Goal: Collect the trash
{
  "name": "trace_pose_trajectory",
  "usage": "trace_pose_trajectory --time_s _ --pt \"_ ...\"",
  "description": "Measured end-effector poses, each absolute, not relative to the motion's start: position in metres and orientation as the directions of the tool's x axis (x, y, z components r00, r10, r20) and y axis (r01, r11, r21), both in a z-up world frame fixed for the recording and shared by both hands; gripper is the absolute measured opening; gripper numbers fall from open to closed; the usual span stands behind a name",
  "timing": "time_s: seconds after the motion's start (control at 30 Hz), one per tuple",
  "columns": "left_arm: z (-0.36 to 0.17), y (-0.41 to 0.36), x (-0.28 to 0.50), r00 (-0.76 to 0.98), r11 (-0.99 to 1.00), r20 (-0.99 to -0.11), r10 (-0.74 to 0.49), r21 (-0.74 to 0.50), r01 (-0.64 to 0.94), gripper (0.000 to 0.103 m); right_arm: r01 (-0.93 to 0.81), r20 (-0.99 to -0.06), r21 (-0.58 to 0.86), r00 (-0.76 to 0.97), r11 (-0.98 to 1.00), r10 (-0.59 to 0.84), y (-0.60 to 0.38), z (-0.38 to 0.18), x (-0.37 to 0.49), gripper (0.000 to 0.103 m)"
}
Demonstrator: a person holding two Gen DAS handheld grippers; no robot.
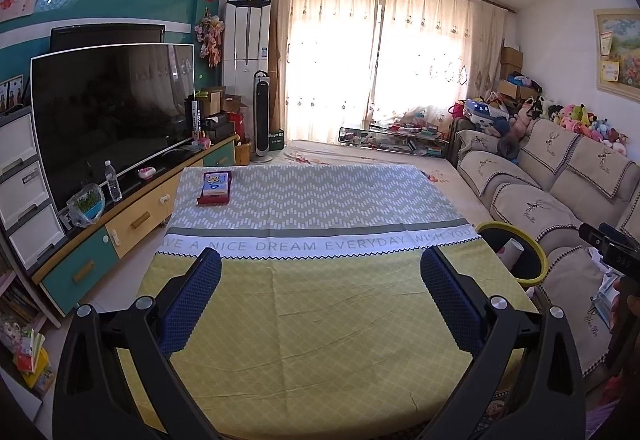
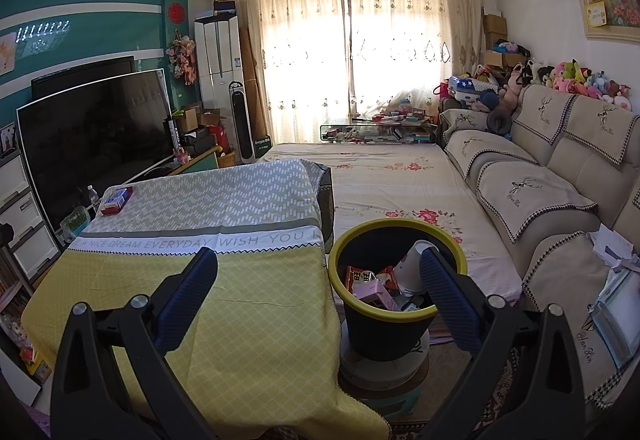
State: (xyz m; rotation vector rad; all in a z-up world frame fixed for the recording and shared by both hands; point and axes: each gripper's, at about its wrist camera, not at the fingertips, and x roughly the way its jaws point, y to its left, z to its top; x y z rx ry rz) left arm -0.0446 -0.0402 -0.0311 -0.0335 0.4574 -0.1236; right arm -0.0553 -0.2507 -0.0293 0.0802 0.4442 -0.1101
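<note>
Now both tools hang over the near, yellow end of the desk, which wears a cloth printed with a line of words; left gripper has its jaws spread wide with nothing between them; right gripper likewise, jaws wide apart and bare, aimed toward the gap between desk and bin

Trash bin, black with a yellow rim, stands just beside the desk's right edge, raised on a stack of things I cannot identify; inside it: a paper cup leaning against the far wall, a pink carton, a red printed wrapper, other scraps too jumbled to name; from the left wrist view only the rim and the cup's top show

Desk surface is nearly bare; the one item left on it is a small red box with a picture on its lid, at the far left corner, well apart from both grippers and from the bin

Judgement: task looks mostly done, going by the filled bin and the cleared cloth; what remains, if the red box counts as trash, is a long reach to the far corner, likely the left tool's job, then a carry across to the bin; papers on the sofa at right may or may not belong to the job, cannot tell
</note>
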Motion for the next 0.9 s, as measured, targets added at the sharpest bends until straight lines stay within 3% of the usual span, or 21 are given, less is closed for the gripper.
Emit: trace_pose_trajectory --time_s 0.9 --pt "-0.038 -0.038 -0.028 0.885 0.988 -0.44 -0.151 -0.09 0.124 0.098 0.121 -0.453 0.054 0.888 0.991 -0.083 -0.246 -0.045 -0.045 0.096"
